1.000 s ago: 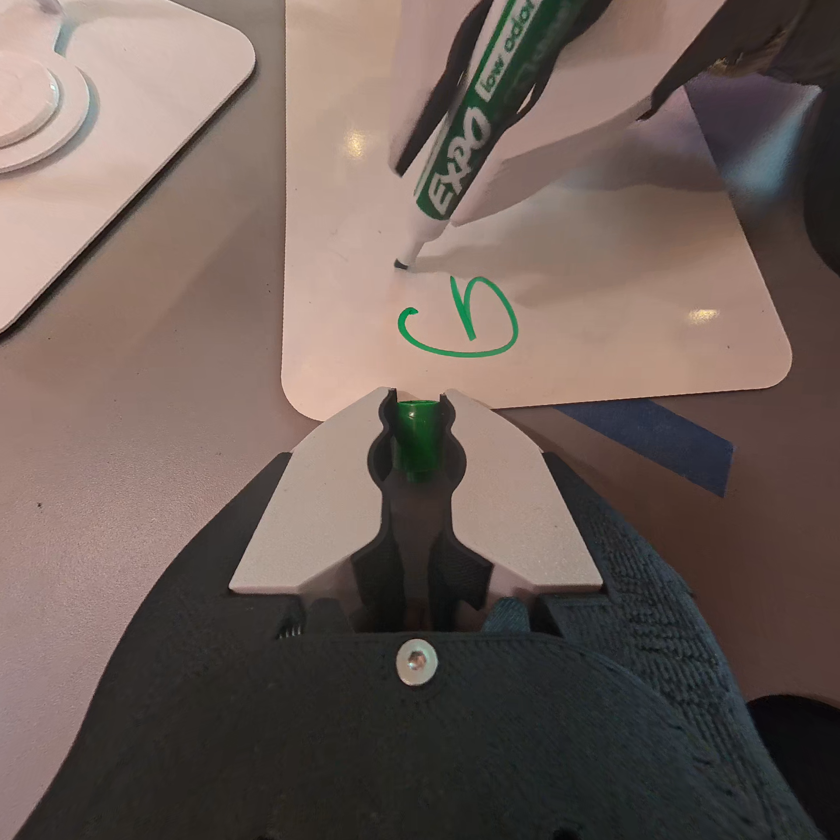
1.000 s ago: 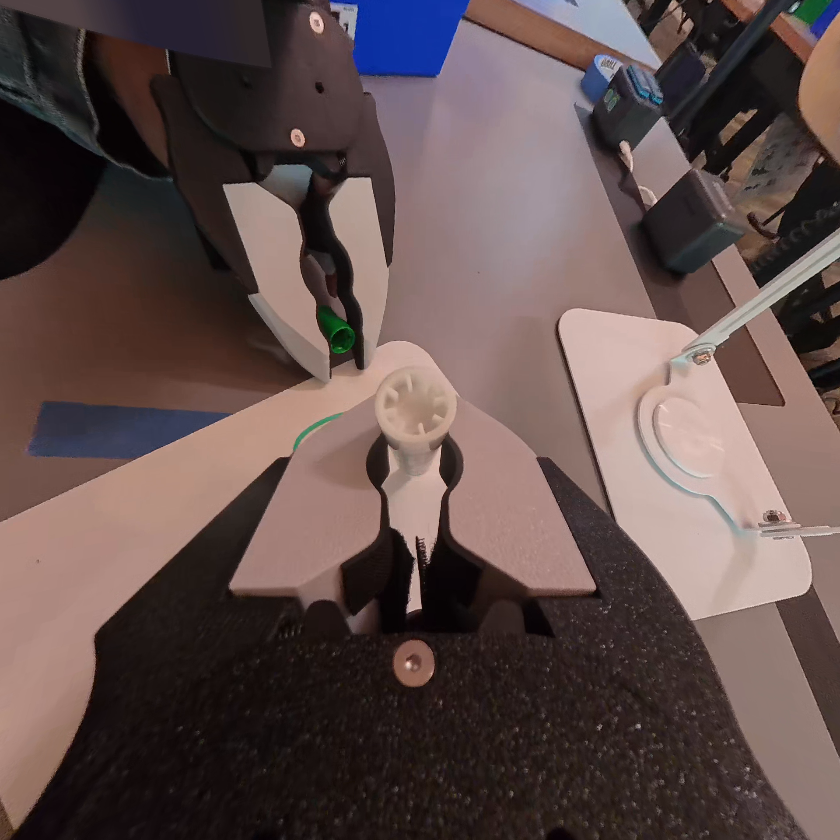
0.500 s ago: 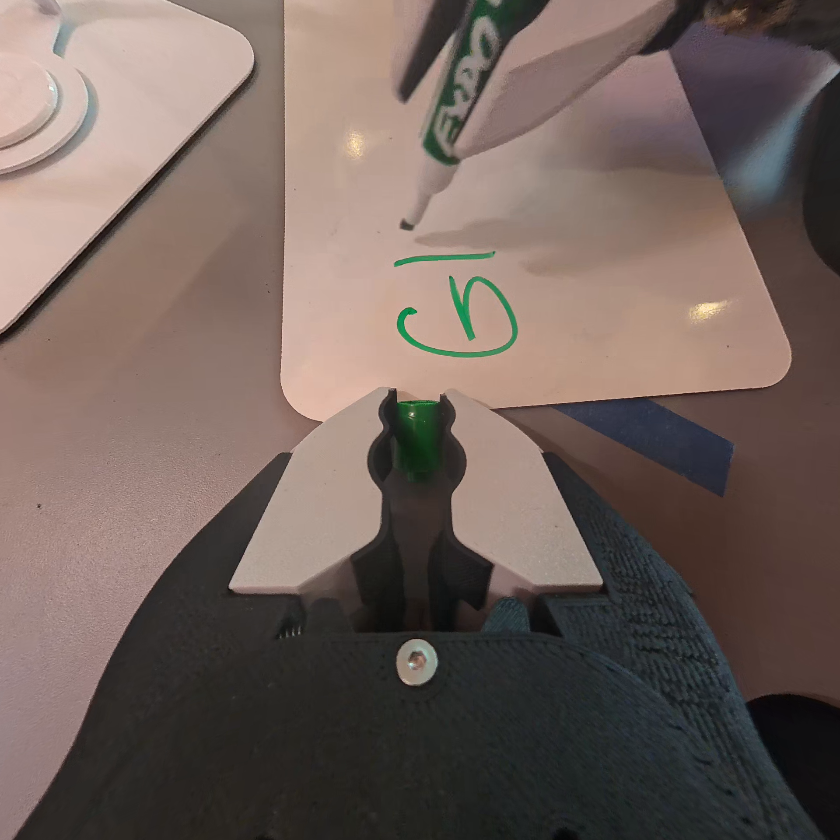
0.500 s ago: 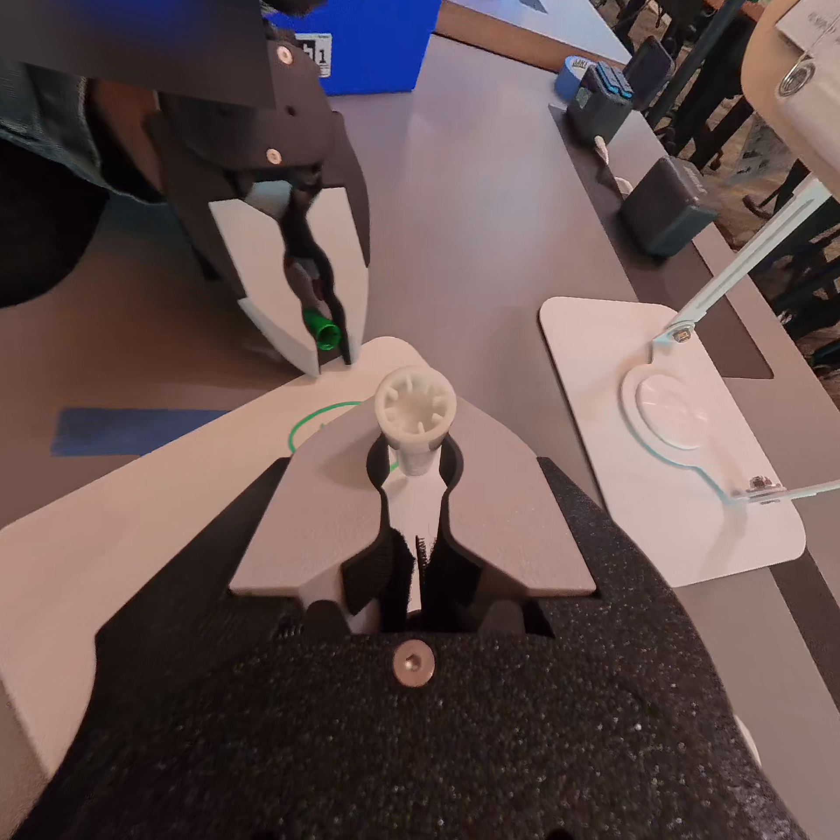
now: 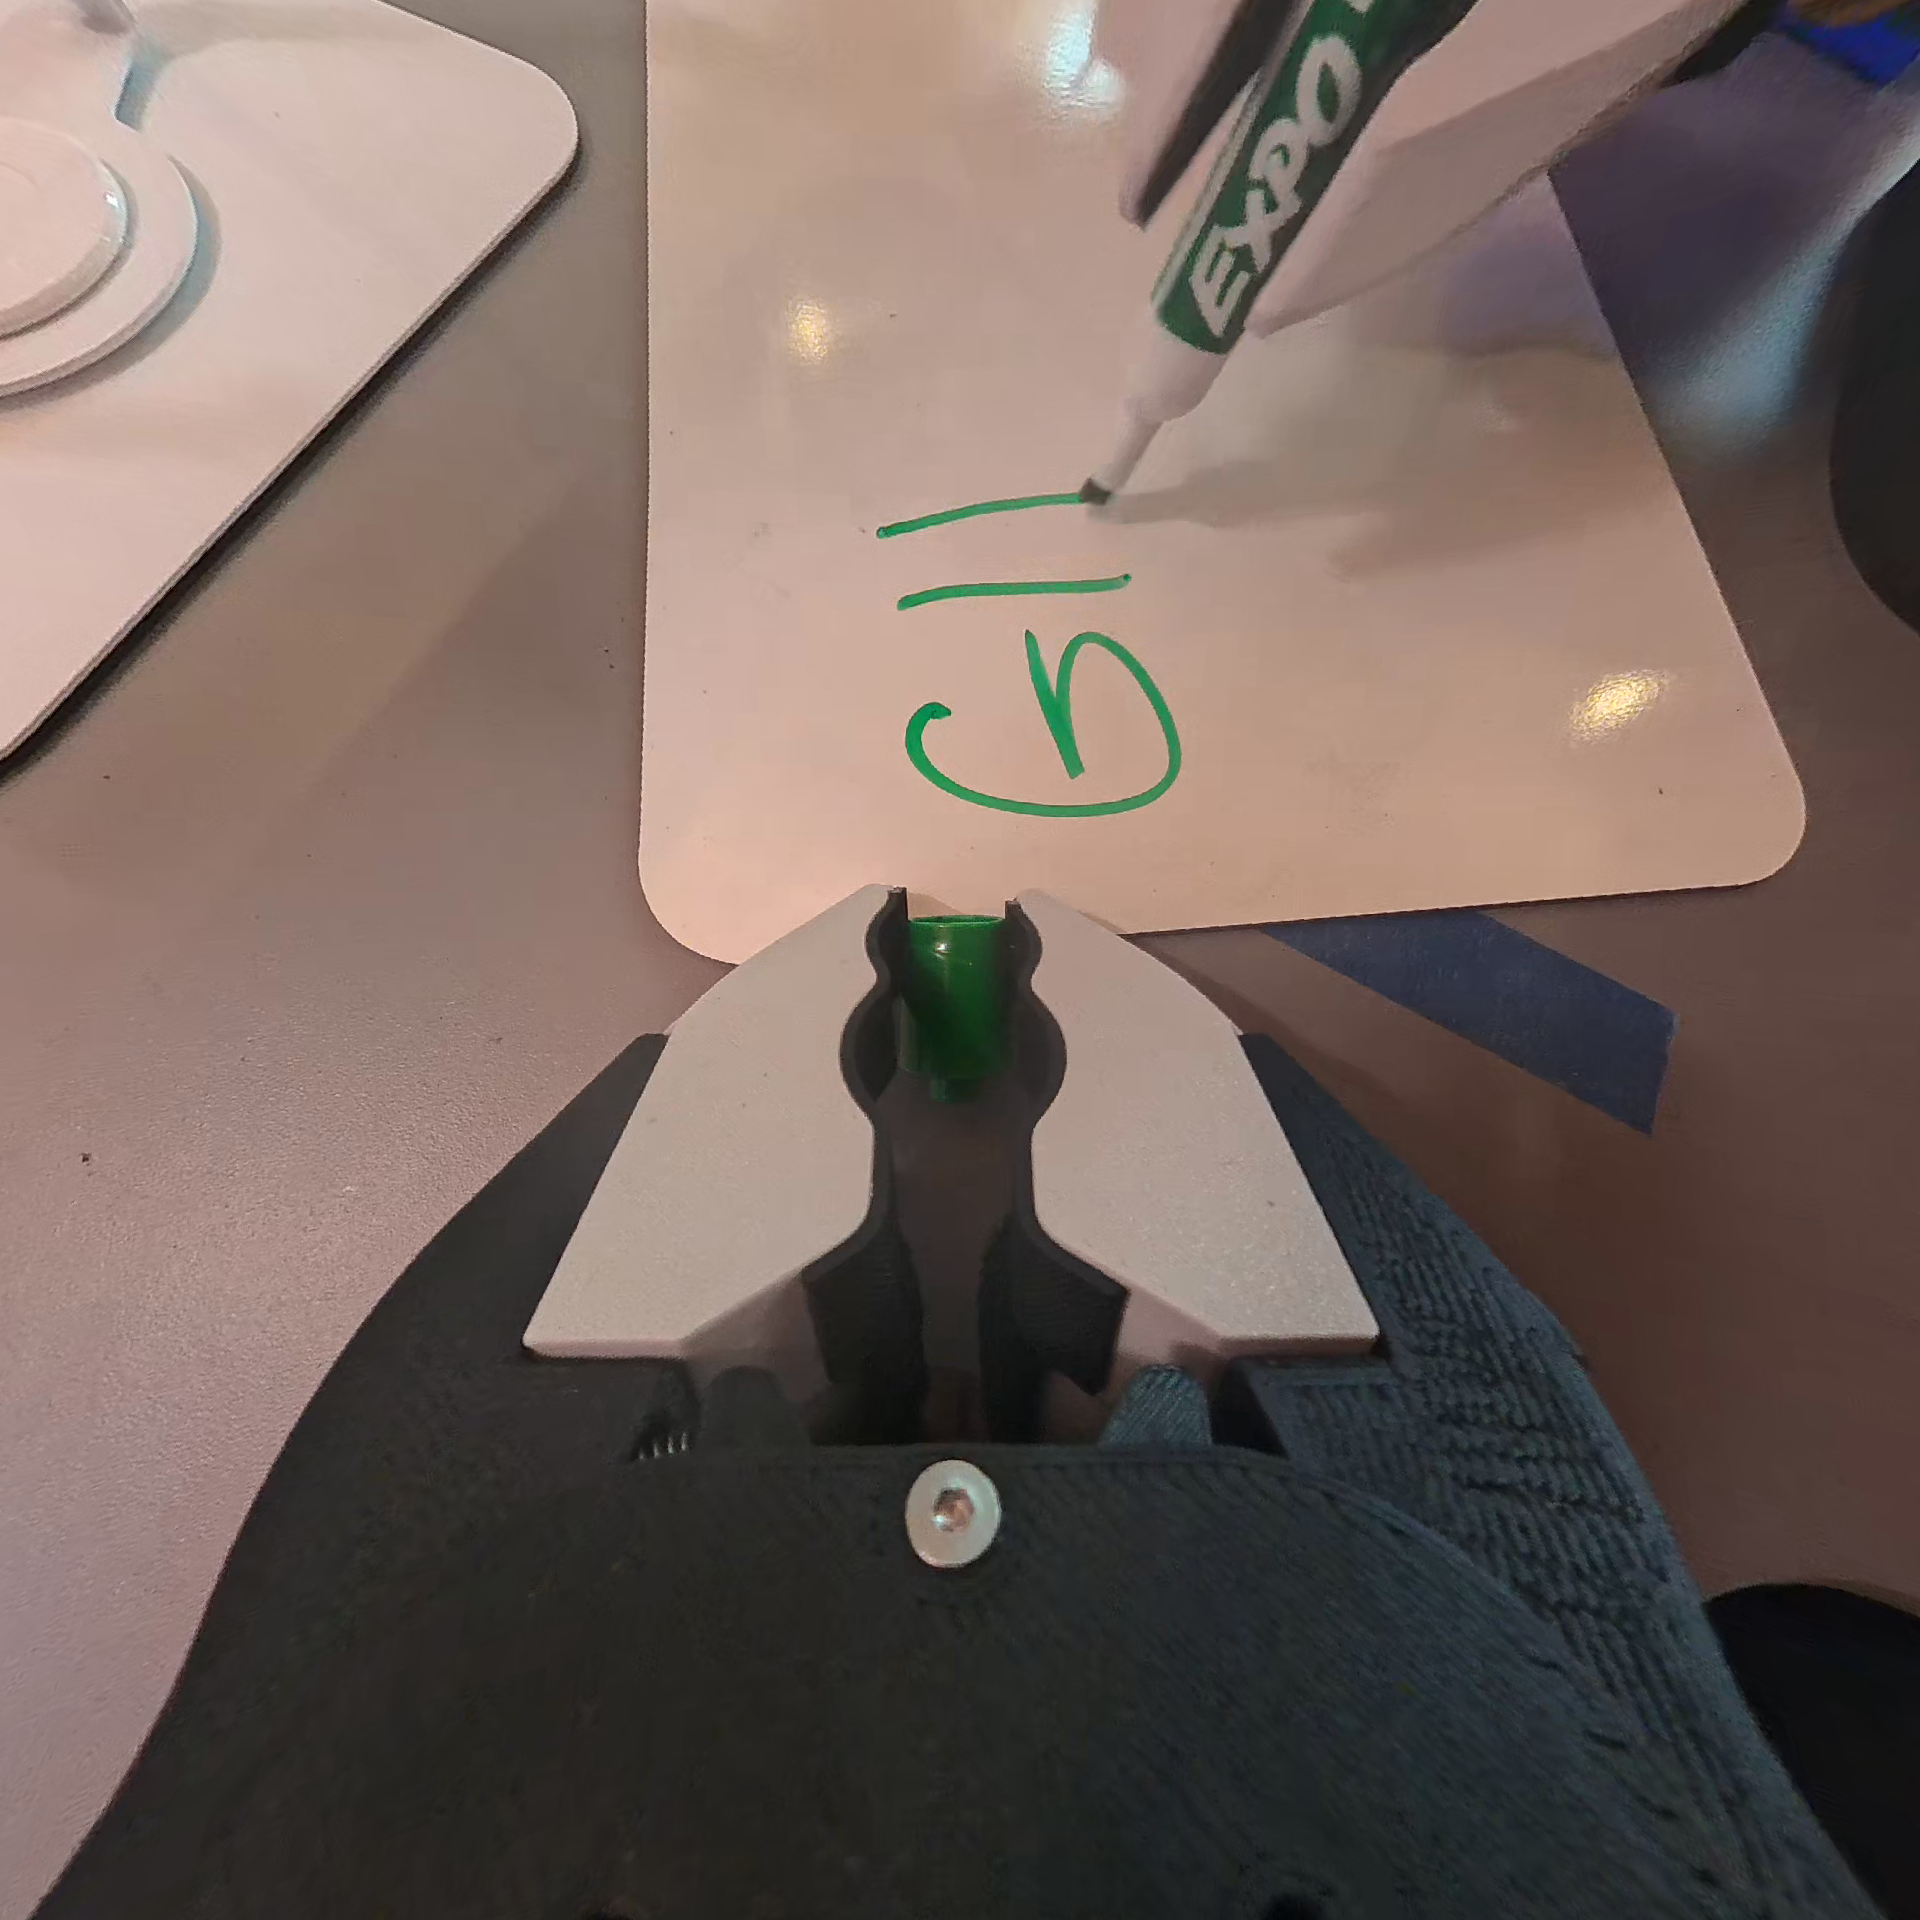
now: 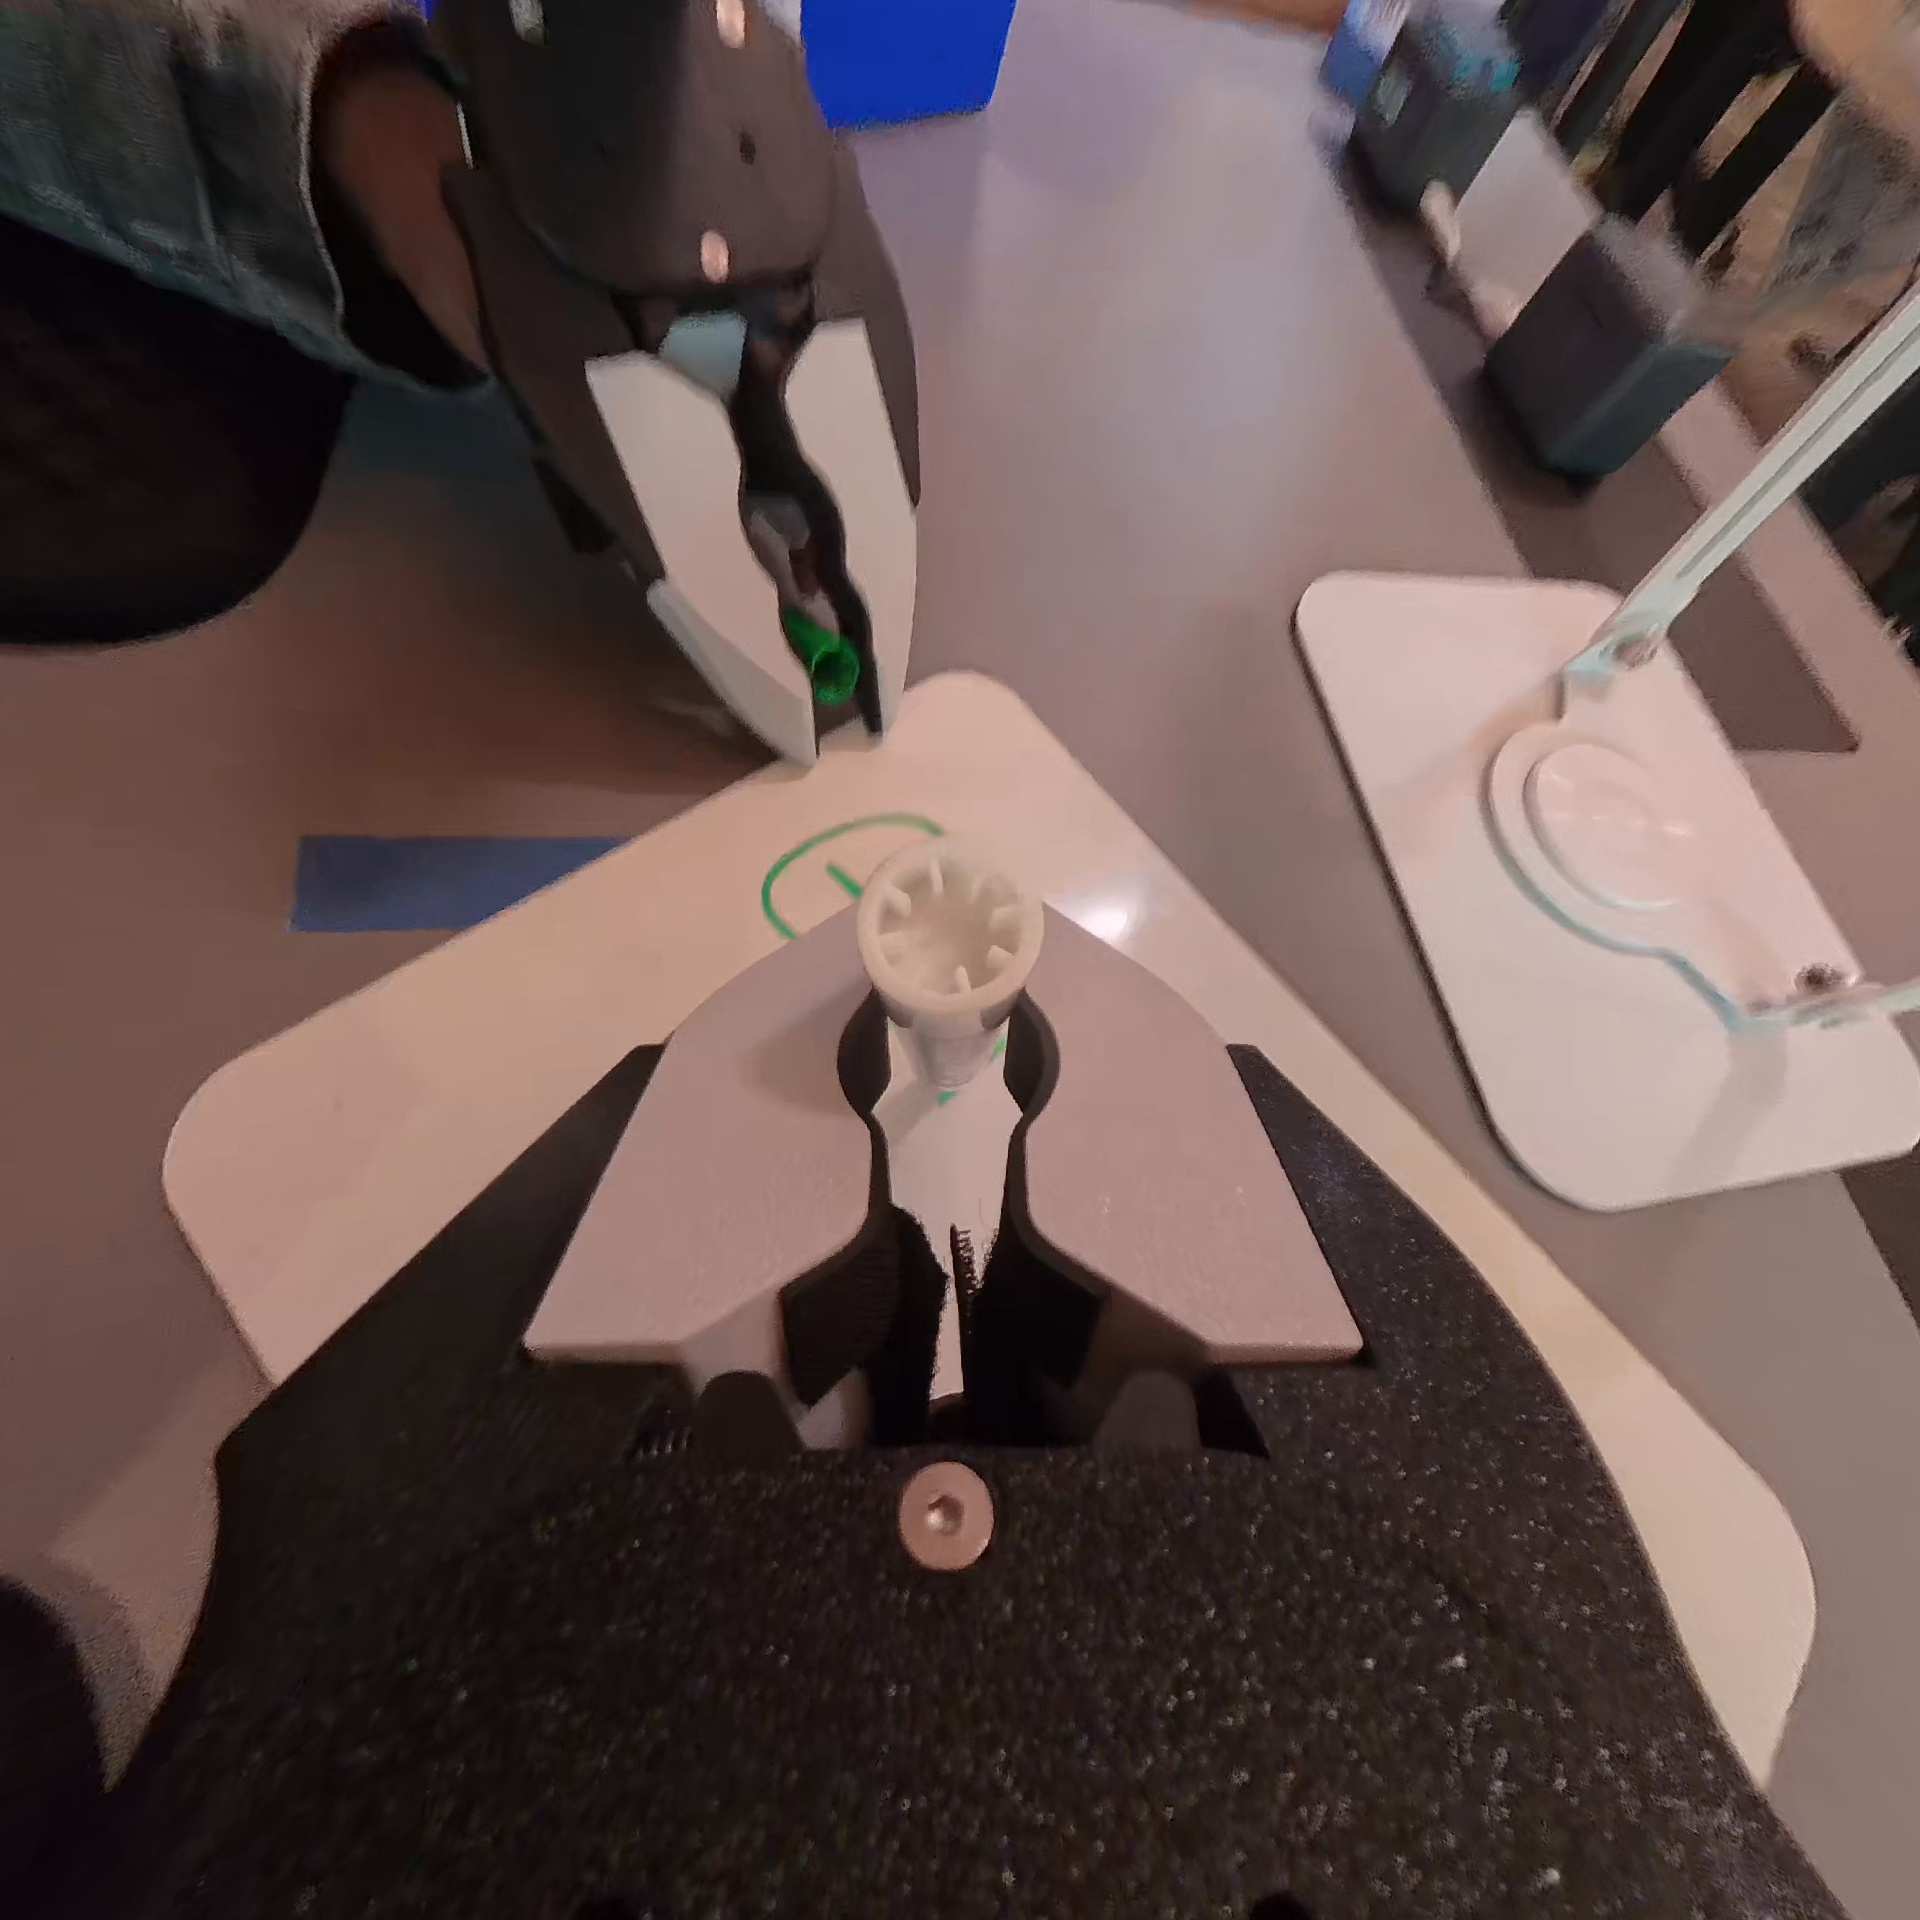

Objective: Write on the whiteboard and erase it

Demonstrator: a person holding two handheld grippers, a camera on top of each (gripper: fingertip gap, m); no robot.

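Grey-brown tabletop (image 5: 312, 987) fills both views, with the small white whiteboard (image 5: 1455, 727) lying flat on it. Nearest in the left wrist view, the left gripper (image 5: 954, 914) is clamped on the green marker cap (image 5: 951, 997), its fingertips hanging just over the whiteboard's near edge. A strip of blue tape (image 5: 1496, 997) lies on the table beside that edge, partly tucked beneath the board. On the board's near half sit green marks (image 5: 1039, 727): a looping curve and two short strokes beyond it. The marker (image 5: 1257, 239), green-labelled with a white neck, slants down from the upper right, and its tip touches the end of the farther stroke. It is held by the right gripper (image 6: 951, 997), whose jaws are closed around the barrel; in the right wrist view the marker's white rear end sticks up between the fingers. To the left in the left wrist view, a white lamp base (image 5: 260, 312) rests on the table, apart from the board. Farther back in the right wrist view stand a dark box (image 6: 1590, 364) and a blue box (image 6: 904, 52).
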